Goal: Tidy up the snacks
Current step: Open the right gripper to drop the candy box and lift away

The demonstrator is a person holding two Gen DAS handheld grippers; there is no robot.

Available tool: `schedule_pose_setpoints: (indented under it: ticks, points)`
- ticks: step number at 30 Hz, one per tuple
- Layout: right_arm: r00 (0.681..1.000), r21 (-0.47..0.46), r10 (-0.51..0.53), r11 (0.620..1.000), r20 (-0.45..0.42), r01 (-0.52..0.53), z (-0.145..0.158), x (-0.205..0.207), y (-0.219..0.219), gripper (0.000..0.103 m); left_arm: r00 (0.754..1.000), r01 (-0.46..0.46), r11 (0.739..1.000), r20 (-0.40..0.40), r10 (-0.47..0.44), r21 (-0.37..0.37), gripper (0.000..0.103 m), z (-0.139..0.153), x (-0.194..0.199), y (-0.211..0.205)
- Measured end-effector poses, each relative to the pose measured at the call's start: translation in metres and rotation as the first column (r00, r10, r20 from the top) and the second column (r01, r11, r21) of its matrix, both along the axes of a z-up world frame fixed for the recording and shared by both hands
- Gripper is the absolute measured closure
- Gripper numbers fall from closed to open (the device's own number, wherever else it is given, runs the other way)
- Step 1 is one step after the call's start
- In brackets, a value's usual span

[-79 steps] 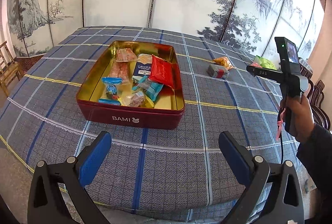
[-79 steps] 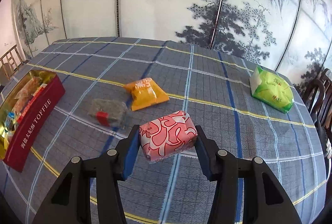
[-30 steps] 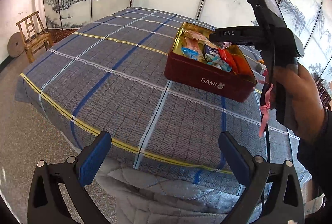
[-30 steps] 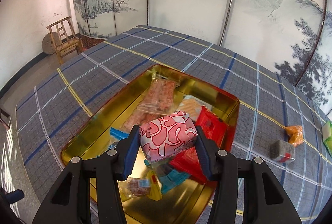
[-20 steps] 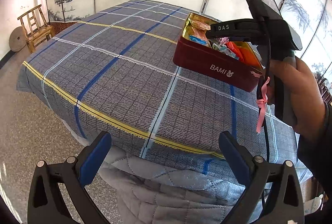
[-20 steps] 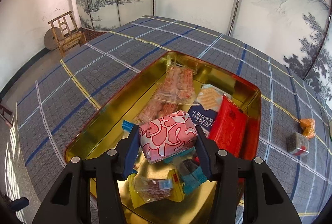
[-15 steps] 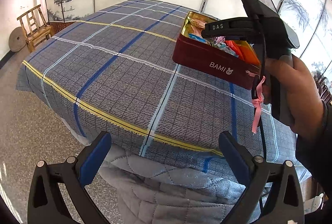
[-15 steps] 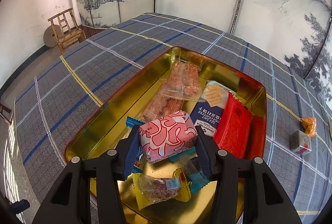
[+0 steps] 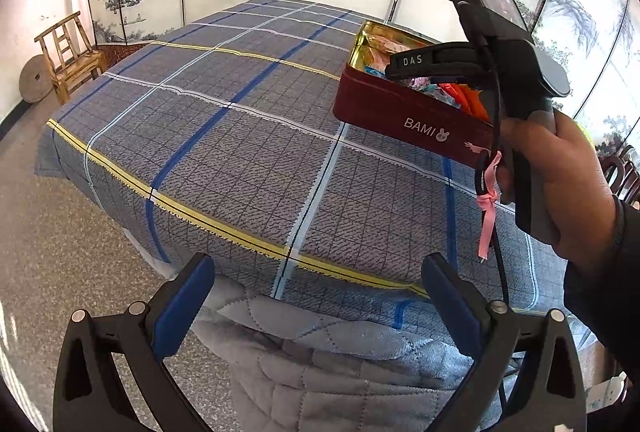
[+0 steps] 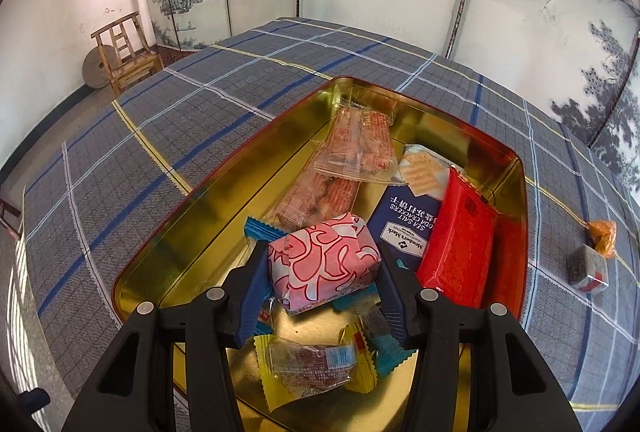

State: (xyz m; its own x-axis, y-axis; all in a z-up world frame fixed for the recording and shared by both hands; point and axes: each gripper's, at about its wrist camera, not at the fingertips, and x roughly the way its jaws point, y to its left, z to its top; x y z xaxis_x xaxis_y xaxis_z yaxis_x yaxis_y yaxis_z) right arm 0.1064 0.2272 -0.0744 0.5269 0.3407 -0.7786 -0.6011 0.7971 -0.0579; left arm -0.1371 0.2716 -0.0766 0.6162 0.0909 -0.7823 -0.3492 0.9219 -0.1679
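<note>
My right gripper (image 10: 324, 268) is shut on a pink and white patterned snack pack (image 10: 322, 262) and holds it low over the near end of the red and gold tin (image 10: 168, 207). The tin holds several wrapped snacks, among them a red packet (image 10: 456, 244) and a blue cracker pack (image 10: 408, 224). In the left wrist view the tin (image 9: 404, 111) stands on the checked tablecloth, with the right gripper's body (image 9: 440, 61) reaching over it. My left gripper (image 9: 316, 296) is open and empty, at the table's near edge.
An orange snack (image 10: 602, 232) and a grey wrapped block (image 10: 586, 270) lie on the cloth right of the tin. A wooden chair (image 9: 70, 55) stands by the wall at the left. Painted screens ring the table. A quilted cover (image 9: 320, 352) hangs below the table edge.
My right gripper carried the pink pack from the open cloth to over the tin and has lowered it toward the snacks inside. My left gripper drew back to the table's edge.
</note>
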Motion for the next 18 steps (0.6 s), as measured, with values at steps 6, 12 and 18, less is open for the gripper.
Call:
schedule_pose_setpoints:
  ticks: [6, 12, 18]
  points:
    - [1.000, -0.005, -0.005, 1.000, -0.025, 0.005, -0.008, 0.002, -0.001, 0.037, 1.000, 0.004, 1.000, -0.013, -0.004, 0.024, 0.001, 0.003, 0.000, -0.006]
    - [0.999, 0.120, -0.004, 0.993, 0.045, -0.001, 0.022, -0.010, -0.029, 0.028, 1.000, 0.019, 0.997, -0.010, -0.018, 0.071, 0.001, 0.014, 0.007, -0.015]
    - [0.977, 0.252, -0.160, 0.960, 0.143, 0.120, 0.057, 0.003, -0.144, 0.008, 0.994, 0.090, 0.989, 0.054, -0.097, 0.121, 0.001, 0.044, 0.040, -0.038]
